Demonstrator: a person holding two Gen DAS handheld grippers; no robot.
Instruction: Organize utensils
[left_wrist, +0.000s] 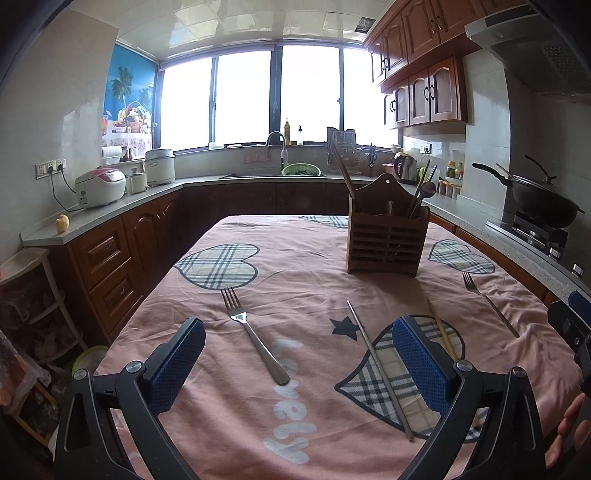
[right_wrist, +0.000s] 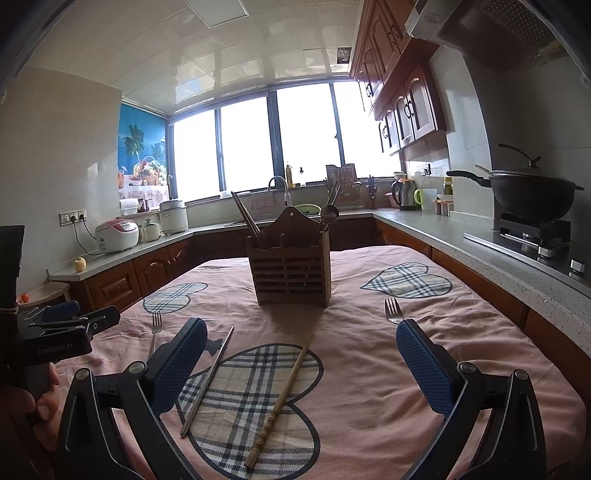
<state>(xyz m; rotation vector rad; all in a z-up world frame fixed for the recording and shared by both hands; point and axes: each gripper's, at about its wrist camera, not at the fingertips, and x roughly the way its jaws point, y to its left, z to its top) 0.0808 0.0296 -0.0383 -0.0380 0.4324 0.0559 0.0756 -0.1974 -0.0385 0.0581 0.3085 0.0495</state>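
Your left tongs (left_wrist: 299, 354) hang spread wide and empty over the near desk (left_wrist: 317, 435), a fork (left_wrist: 255, 338) lying between their fingers. Your right tongs (right_wrist: 302, 354) gape just as wide, holding nothing, above a metal chopstick (right_wrist: 207, 380) and a wooden chopstick (right_wrist: 283, 398) that lie well apart on the plaid heart. Another fork (right_wrist: 393, 310) sits right, beside your right finger. Farther back stands the wooden utensil holder (right_wrist: 290, 273), upright, with 2 chopsticks and a ladle inside.
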